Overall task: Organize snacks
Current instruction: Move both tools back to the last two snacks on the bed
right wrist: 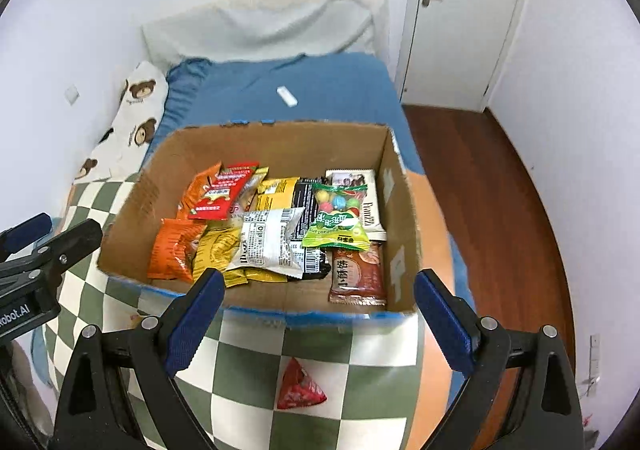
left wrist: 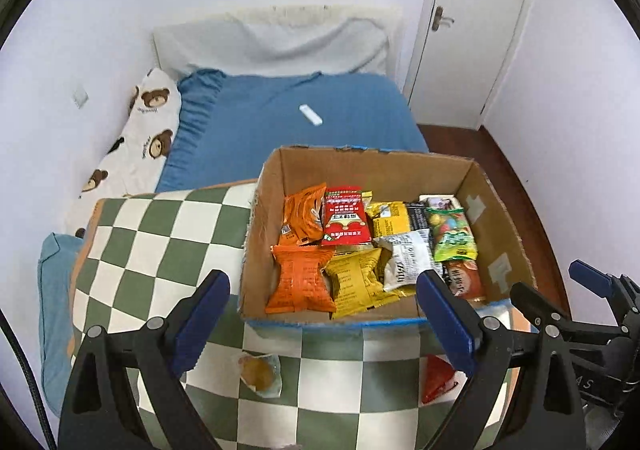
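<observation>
Checkered cloth [left wrist: 160, 250], cardboard box [left wrist: 496, 218] full of snack packets, left tongs [left wrist: 324, 322] and right tongs [right wrist: 316, 322] both spread wide, empty

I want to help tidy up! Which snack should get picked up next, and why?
Probably the red triangle packet: it lies alone on the checkered cloth, outside the box, right below the right gripper, whose fingers are open and empty. The left gripper could take the clear-wrapped pastry.

White packet [right wrist: 370, 206] reads "Panza"; left tool's body [right wrist: 16, 316] "obot.AI".
</observation>
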`<state>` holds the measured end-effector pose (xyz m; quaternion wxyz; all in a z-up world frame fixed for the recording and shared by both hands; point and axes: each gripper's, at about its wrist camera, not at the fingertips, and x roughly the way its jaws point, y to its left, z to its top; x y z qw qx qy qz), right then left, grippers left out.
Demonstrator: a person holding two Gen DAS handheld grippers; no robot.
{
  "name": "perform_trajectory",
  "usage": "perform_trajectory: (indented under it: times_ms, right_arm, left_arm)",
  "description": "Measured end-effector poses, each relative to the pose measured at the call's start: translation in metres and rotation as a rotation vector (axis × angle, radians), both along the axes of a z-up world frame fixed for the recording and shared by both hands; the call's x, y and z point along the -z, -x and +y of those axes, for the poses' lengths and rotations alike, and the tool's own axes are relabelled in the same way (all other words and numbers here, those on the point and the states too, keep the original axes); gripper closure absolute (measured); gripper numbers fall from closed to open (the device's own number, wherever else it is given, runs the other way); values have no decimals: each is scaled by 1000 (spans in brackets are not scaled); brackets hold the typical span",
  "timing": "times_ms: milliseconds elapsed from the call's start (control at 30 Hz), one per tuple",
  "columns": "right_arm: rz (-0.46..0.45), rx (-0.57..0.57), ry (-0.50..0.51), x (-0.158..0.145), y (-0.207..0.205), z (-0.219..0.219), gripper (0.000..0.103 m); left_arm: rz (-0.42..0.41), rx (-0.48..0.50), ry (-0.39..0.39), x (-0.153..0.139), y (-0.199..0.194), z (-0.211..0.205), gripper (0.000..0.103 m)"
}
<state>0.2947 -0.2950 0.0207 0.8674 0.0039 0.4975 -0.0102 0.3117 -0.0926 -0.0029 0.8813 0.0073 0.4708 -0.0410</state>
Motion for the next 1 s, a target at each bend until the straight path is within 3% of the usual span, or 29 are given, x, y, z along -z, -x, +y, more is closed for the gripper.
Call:
perform_trajectory:
  times_ms: [333,633,767,867,933,1000]
  right_arm:
    - [-116,4,-3,-47,63,7,5]
    - [-125,21,-52,-53,84,8,5]
    - [-70,21,-100,-32,79,5,5]
    - [14,18,-167,7,69,-1,7]
    - [82,27,-173,39,64,-3,28]
    - [162,36,-197,75,59,-7,34]
  left_arm:
    - [-91,13,5,-31,53,4,7]
    - [-91,9,4,-28,67,7,7]
    - [-36,-30,5,-7,61,19,7]
    - [42,-83,-5,24,55,37,7]
    - [94,-114,-19,47,50,49,7]
    - [155,-149,-35,73,47,64,7]
